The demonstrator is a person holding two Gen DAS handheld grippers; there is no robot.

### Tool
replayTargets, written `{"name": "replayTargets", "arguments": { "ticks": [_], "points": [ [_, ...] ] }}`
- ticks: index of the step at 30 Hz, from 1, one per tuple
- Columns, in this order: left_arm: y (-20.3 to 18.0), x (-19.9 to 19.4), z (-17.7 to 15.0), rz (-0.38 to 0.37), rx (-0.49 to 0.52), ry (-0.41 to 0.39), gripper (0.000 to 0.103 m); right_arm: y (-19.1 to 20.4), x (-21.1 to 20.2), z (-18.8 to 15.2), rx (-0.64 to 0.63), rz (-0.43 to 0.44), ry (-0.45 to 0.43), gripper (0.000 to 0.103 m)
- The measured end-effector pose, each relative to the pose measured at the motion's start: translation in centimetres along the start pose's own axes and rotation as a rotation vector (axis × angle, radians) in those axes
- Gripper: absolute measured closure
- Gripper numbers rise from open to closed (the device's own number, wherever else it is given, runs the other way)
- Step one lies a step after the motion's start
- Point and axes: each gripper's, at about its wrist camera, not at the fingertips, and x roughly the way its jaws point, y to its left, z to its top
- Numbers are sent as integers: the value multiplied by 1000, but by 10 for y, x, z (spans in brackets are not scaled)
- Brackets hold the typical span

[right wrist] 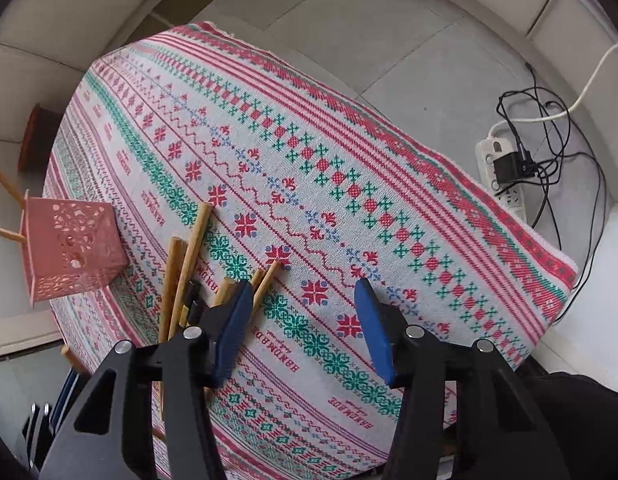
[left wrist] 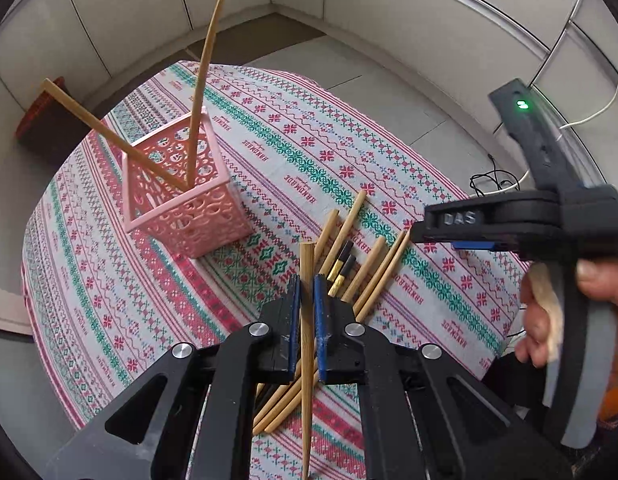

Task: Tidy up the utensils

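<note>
The left gripper (left wrist: 307,300) is clamped on one wooden chopstick (left wrist: 307,344), the loose chopsticks (left wrist: 363,276) lying just beyond its tips; the pink basket (left wrist: 181,196) stands ahead to its left. The right gripper (right wrist: 305,320) gapes over the patterned tablecloth (right wrist: 349,152), gripping nothing; its left pad (right wrist: 233,332) is just beside the pile.

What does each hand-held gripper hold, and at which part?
Left hand-held gripper: one wooden chopstick, held nearer its thick end. Right hand-held gripper: nothing.
</note>
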Motion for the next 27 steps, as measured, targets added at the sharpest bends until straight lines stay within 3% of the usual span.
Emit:
{"name": "replayTargets", "arguments": {
  "ticks": [13, 15, 16, 22, 27],
  "points": [
    [7, -7, -4, 2, -21, -15, 97, 31, 8, -8, -65, -137, -81, 56],
    [8, -9, -6, 8, -25, -18, 97, 35, 7, -11, -94, -129, -101, 75],
    [9, -10, -7, 10, -27, -22, 97, 36, 7, -11, -102, -136, -98, 91],
    [14, -37, -14, 3, -44, -88, 97, 19, -2, -7, -62, 5, -87, 96],
    [19, -68, -22, -36, -61, -167, 97, 18, -52, -16, -138, 133, -187, 97]
  ]
}}
